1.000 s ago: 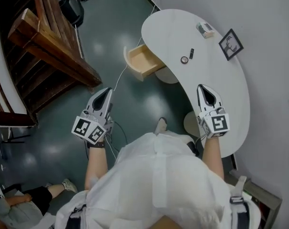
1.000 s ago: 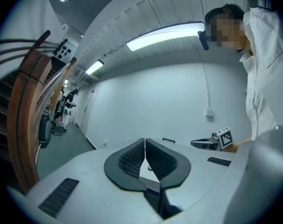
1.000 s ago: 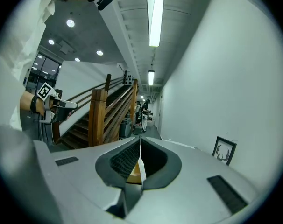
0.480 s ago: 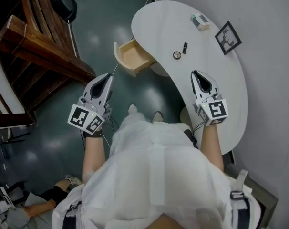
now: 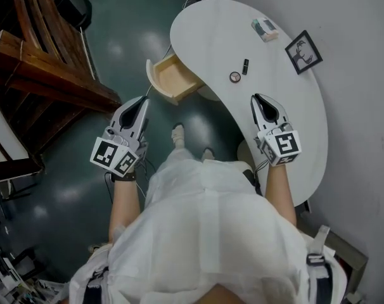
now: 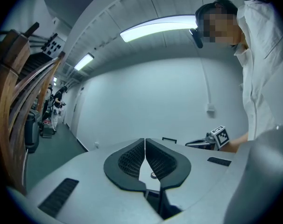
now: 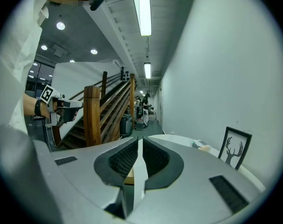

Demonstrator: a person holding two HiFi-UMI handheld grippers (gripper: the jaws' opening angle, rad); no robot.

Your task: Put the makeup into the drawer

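Observation:
On the white curved table (image 5: 287, 119) lie a small round compact (image 5: 235, 76) and a black lipstick (image 5: 245, 66), side by side near the middle. The wooden drawer (image 5: 173, 79) stands pulled out at the table's left edge, and I see nothing inside it. My right gripper (image 5: 263, 100) hovers over the table's near part, a short way before the compact, shut and holding nothing (image 7: 140, 139). My left gripper (image 5: 140, 103) is held over the floor just short of the drawer, its jaws (image 6: 145, 140) meeting at the tips with nothing between them.
A small box (image 5: 266, 29) and a framed deer picture (image 5: 304, 51) sit at the table's far side by the white wall. A wooden staircase (image 5: 46, 68) rises at the left over the dark green floor. The person's white coat (image 5: 204, 233) fills the bottom of the head view.
The person has stepped forward, and both grippers have come closer to the table and the drawer. Both stay shut and hold nothing.

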